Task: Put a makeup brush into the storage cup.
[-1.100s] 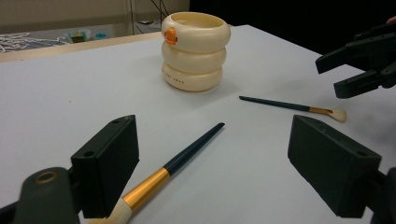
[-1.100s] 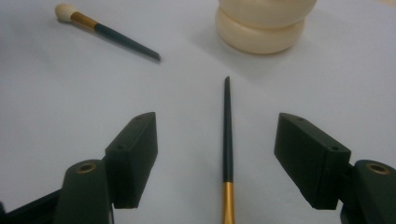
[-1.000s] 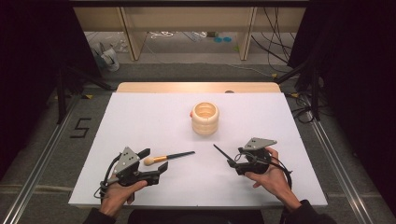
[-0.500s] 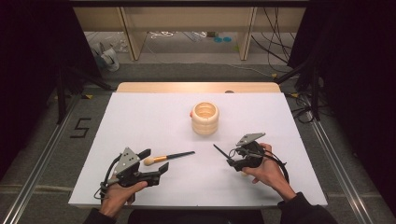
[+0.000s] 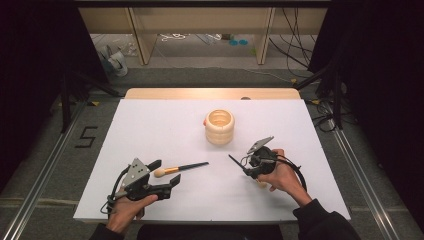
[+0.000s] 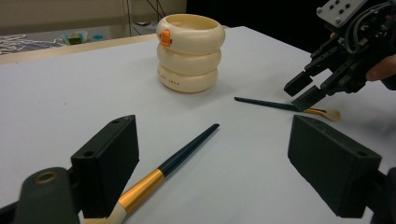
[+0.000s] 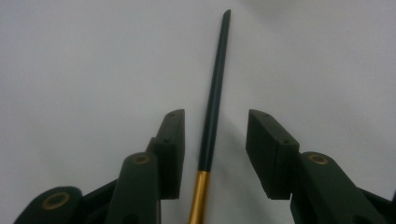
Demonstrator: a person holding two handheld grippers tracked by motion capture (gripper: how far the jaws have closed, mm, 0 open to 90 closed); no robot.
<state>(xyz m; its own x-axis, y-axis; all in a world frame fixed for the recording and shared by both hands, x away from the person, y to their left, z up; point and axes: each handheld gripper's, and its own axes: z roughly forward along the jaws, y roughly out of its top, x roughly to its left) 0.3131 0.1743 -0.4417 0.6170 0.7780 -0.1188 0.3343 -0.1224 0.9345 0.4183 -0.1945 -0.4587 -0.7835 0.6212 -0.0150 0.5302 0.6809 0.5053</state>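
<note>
White surface (image 5: 165, 125). Near edge: left hand-held gripper (image 5: 167, 181), jaws wide apart, beside one makeup brush (image 5: 180, 168); right hand-held gripper (image 5: 248, 169), jaws parted, unclosed, astride a second makeup brush (image 7: 212, 126). Farther: cream ringed cup (image 5: 219, 126).

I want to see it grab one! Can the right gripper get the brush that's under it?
Probably yes. The right gripper has its jaws open on either side of the brush, which lies flat on the table with nothing blocking it.
</note>
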